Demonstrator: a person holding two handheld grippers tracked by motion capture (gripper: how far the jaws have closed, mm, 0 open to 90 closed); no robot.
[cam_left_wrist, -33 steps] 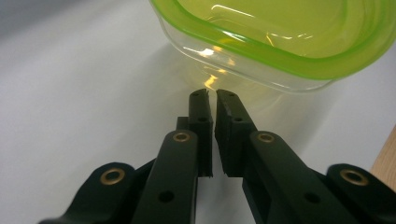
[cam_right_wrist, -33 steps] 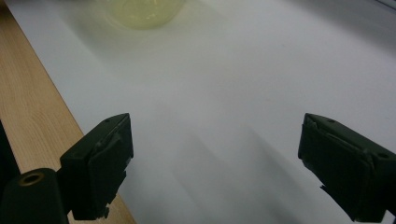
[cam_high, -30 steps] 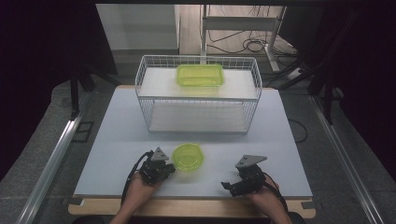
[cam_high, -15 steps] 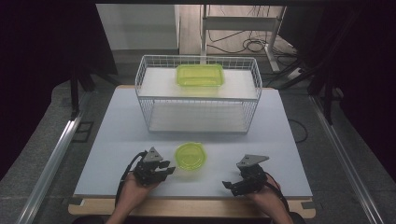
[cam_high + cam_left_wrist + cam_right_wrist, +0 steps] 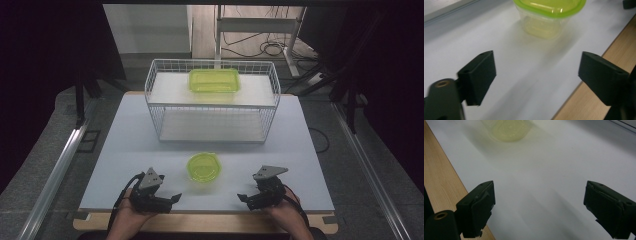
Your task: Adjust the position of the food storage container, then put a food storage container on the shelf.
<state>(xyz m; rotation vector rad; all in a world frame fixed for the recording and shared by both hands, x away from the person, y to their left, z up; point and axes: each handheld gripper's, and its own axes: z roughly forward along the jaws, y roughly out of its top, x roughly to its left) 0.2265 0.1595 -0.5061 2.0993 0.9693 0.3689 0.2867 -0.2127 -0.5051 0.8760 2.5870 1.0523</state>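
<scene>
- The left gripper (image 5: 167, 199) had just been opening; its jaws stood wide apart over bare white tabletop with nothing between them, as the left gripper view showed.
- The right gripper (image 5: 248, 199) likewise had its jaws spread wide and empty, resting low by the near edge of the table (image 5: 125, 145).
- The round green-lidded container (image 5: 203, 167) sat on the table between the two grippers and a little beyond them, clear of both; in the left gripper view it (image 5: 549, 15) stood upright ahead of the jaws, lid on.
- Judging from this, the step in hand was a fresh approach to the container, most likely by the left gripper, which pointed toward it.
- To do it well, the jaws would have needed to stay fully spread until they straddled the tub, since its body looked nearly as wide as the opening.
- Gripping the clear wall below the lid rim would probably have been safer than pinching the lid, which could pop off or flex.
- A level, slow advance would have helped; a light plastic tub slides easily on a smooth surface if one pad touches first.
- Further out, the wire basket (image 5: 212, 105) stood well apart at the middle of the table, with a rectangular green container (image 5: 214, 80) on its upper shelf; the lower shelf looked free, a plausible destination.
</scene>
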